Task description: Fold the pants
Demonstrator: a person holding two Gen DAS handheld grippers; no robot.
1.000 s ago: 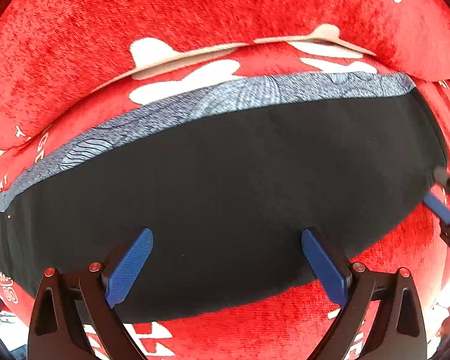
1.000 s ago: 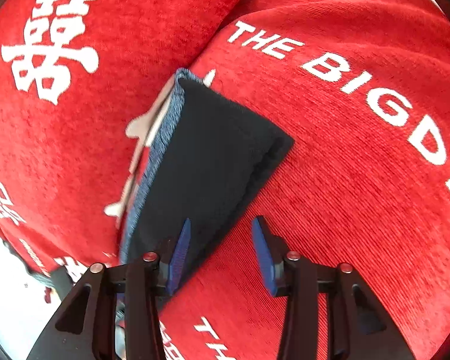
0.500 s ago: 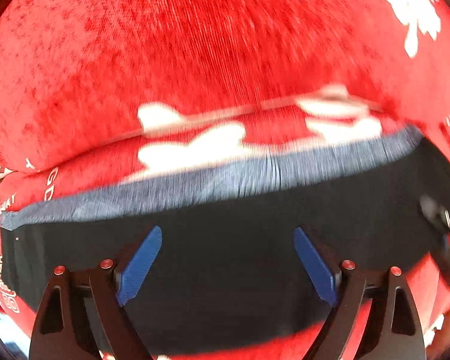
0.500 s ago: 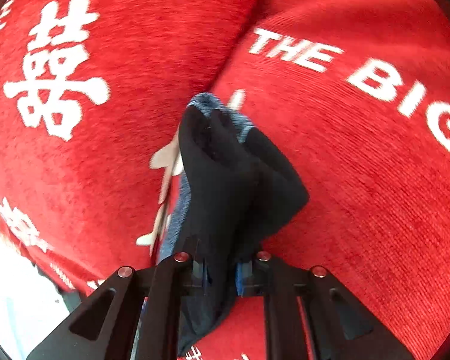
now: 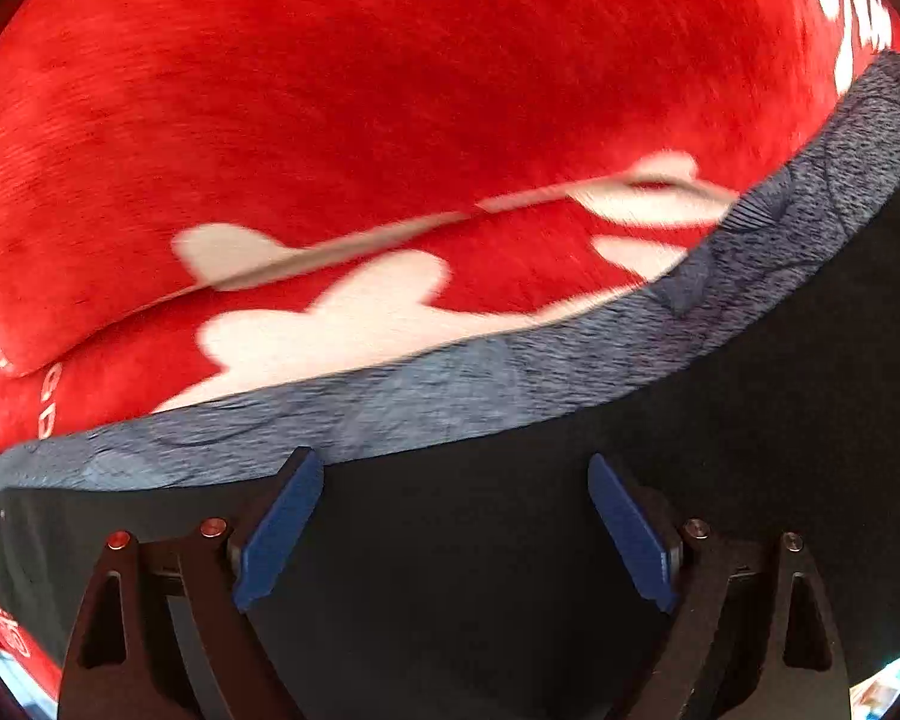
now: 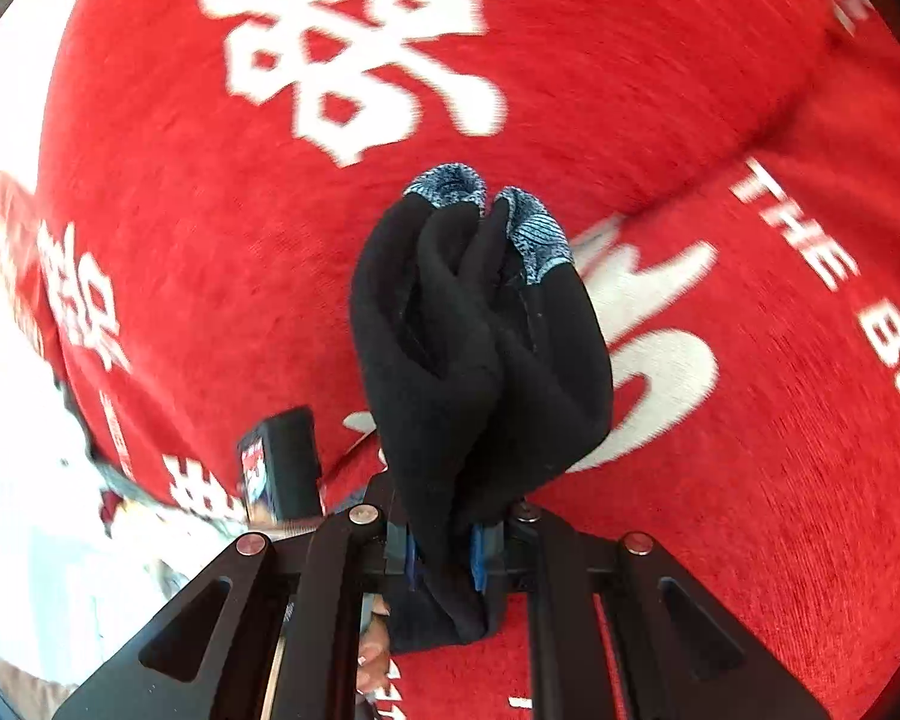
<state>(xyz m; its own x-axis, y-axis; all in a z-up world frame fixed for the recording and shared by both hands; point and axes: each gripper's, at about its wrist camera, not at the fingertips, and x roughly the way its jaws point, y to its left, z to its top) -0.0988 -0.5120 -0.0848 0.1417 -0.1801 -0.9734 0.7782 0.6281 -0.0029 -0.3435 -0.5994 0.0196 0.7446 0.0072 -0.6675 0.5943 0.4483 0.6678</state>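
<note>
Red plush blanket with white lettering [image 6: 720, 540] underneath. Right gripper [image 6: 444, 546] clamped tight on bunched end of black fleece pants with grey-blue waistband [image 6: 480, 348], lifted, pointing away from camera. Left gripper [image 5: 450, 516] wide open, jaws empty, above the pants [image 5: 510, 570], long axis left-right.

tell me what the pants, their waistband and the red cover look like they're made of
Pants: soft matte black knit, maybe fleece or jersey; they bunch in thick rounded folds.
Waistband: heathered blue-grey knit, probably elastic; mottled, faintly ribbed surface.
Cover: red plush, like chenille or velour; fuzzy ribbed nap with white printed lettering.
</note>
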